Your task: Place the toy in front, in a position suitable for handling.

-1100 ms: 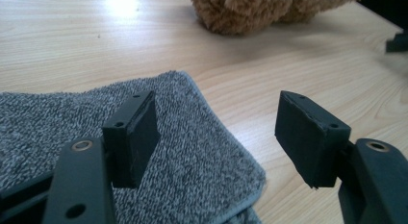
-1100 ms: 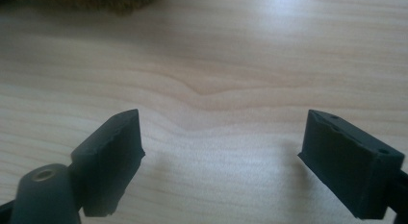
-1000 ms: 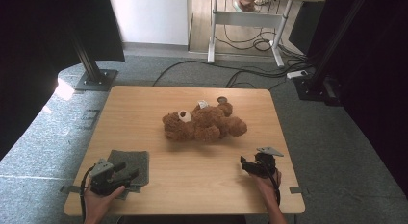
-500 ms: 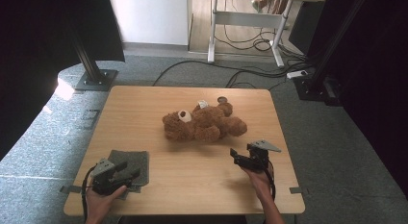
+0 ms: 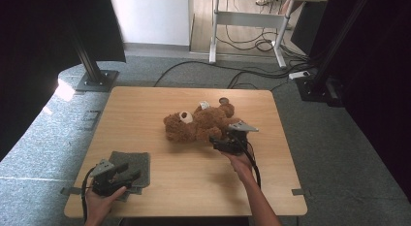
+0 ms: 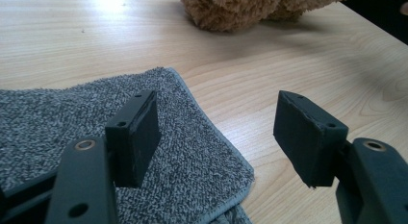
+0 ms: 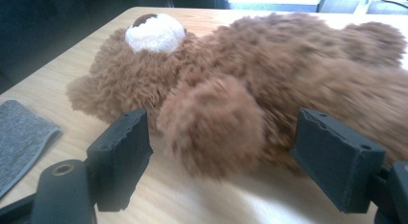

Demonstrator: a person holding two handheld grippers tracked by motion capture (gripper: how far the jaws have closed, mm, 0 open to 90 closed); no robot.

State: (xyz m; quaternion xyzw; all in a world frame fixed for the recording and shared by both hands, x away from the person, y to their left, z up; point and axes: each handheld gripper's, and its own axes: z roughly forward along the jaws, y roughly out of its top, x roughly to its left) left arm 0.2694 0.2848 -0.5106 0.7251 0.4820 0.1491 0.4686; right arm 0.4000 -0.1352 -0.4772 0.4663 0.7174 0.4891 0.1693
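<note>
A brown teddy bear (image 5: 198, 124) lies on its back in the middle of the wooden table (image 5: 145, 109), its white muzzle up. My right gripper (image 5: 219, 141) is open right at the bear's near side. In the right gripper view the bear (image 7: 250, 75) is close, and one furry paw (image 7: 214, 125) sits between the open jaws without being squeezed. My left gripper (image 5: 127, 173) is open at the front left, over a folded grey cloth (image 5: 138, 163). The left gripper view has the cloth (image 6: 72, 113) under the jaws and the bear's fur (image 6: 240, 7) far off.
Beyond the table's far edge are a grey floor with black cables (image 5: 252, 75), a desk frame (image 5: 247, 22) and black stands (image 5: 92, 75) at both sides. The table's left and front middle hold nothing else.
My right gripper has moved forward and left from the front right of the table up to the bear, its jaws now around a paw. The left gripper has stayed over the cloth.
</note>
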